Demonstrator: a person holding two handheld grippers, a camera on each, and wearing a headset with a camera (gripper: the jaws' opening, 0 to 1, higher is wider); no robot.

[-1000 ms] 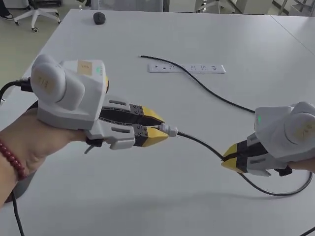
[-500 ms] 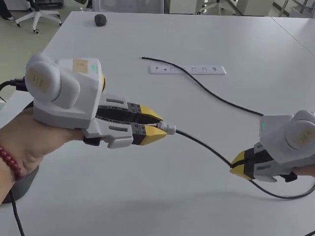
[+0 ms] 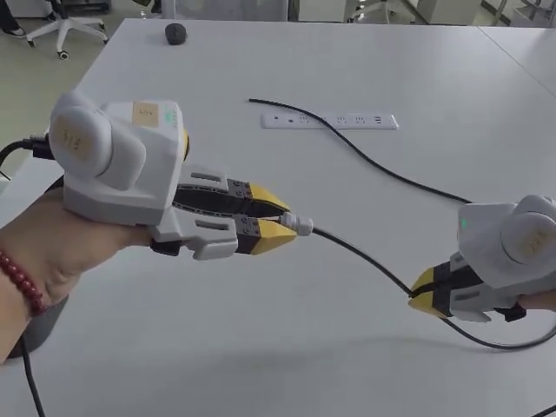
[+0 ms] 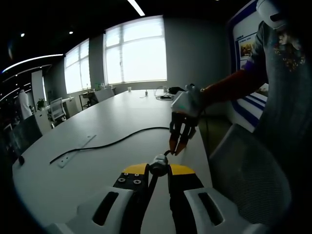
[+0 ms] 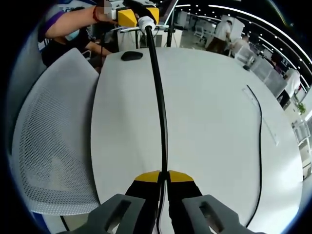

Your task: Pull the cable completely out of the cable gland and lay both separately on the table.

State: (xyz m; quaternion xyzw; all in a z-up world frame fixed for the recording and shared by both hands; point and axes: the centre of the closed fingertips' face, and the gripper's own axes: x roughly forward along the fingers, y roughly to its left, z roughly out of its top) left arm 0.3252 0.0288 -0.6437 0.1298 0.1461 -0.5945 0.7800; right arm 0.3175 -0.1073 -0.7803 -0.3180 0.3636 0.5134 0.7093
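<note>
The white cable gland (image 3: 301, 227) is pinched between the yellow tips of the left gripper (image 3: 285, 229) and held above the white table (image 3: 261, 347). The black cable (image 3: 363, 257) is seen emerging from the gland and is clamped farther along by the right gripper (image 3: 415, 292), whose jaws are pressed together on it. The rest of the cable is laid across a power strip (image 3: 330, 122).

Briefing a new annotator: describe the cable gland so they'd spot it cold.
Over the white table, find the left gripper, at the head view's left. Pinched at its yellow tips is the cable gland: a small whitish fitting, the only pale piece on the black cable.
</note>
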